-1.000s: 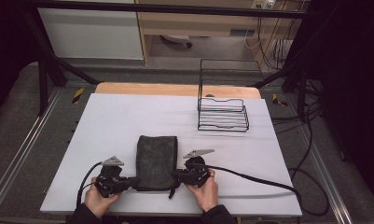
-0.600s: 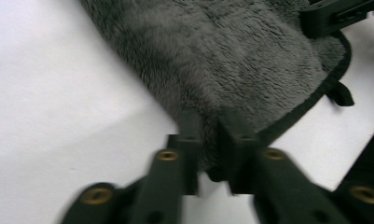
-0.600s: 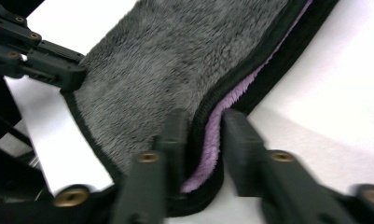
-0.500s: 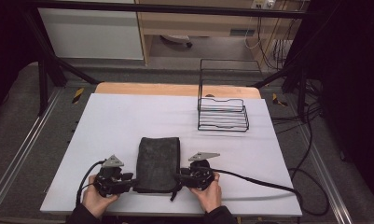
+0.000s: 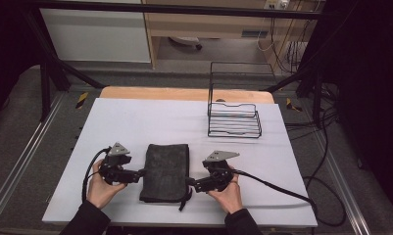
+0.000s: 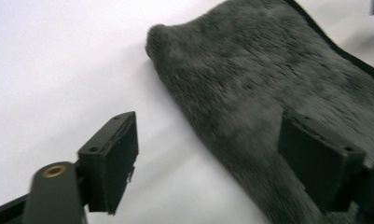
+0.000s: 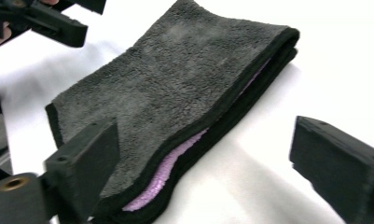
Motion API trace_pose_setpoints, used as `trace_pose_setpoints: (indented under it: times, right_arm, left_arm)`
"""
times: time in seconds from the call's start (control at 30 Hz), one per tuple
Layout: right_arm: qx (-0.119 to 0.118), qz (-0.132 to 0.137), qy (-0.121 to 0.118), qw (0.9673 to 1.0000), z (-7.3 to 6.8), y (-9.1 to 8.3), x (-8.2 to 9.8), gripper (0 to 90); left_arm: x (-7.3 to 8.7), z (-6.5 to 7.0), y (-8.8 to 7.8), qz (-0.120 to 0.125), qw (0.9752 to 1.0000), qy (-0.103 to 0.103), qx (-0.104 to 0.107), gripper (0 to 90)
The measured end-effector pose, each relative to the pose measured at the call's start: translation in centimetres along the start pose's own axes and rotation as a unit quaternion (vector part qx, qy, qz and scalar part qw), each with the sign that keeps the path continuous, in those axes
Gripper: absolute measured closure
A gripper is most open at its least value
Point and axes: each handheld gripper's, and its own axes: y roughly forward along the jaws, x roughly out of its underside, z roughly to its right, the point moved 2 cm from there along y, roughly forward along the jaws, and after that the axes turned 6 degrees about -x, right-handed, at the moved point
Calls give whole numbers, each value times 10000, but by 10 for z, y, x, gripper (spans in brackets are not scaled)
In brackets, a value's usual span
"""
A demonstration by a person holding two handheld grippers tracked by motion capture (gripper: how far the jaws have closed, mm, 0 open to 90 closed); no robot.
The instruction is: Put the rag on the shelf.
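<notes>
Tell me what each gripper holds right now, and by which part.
Nothing. The left gripper and right gripper have just been opening; their jaws stand apart at the folded towel's side edges, not pressing it.

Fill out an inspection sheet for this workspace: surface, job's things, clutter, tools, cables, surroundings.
Surface: white table top, wooden strip at the far edge.
Job's things: folded dark grey towel lying flat near the front edge; lilac inner side shows at its open edge.
Clutter: black wire rack at far right, empty.
Tools: left tool and right tool flank the towel; jaws have just been opening, nothing gripped.
Cables: one trails from each tool; the right tool's cable runs off the table.
Surroundings: dark frame, cabinets, floor cables.
</notes>
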Motion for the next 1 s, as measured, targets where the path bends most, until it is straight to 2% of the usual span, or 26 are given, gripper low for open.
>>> trace_pose_setpoints:
  times: [0.2,0.33,0.47,0.63,0.73,0.8,1.0]
  right_arm:
    - [94,-129,-74,9998,3,-2,0,31]
    - [108,-171,-53,9998,4,0,1,26]
    - [131,-163,-40,9998,4,2,2,27]
    - [140,-150,-21,9998,5,1,1,34]
    - [139,-183,-19,9997,5,1,1,41]
    - [140,-198,-6,9997,6,1,1,43]
    - [145,-201,12,9997,7,3,0,48]
  left_arm:
    - [-17,-13,20,-96,9996,-171,-195,156]
    - [-25,-19,29,2,9992,-348,-218,150]
    - [-32,-23,38,-16,9986,-469,-225,137]
    - [-36,-27,51,-10,9974,-687,-208,245]
    - [-36,-28,59,-61,9970,-747,-166,346]
    - [-35,-28,63,-102,9969,-774,-88,445]
    - [-32,-25,70,-235,9960,-859,48,601]
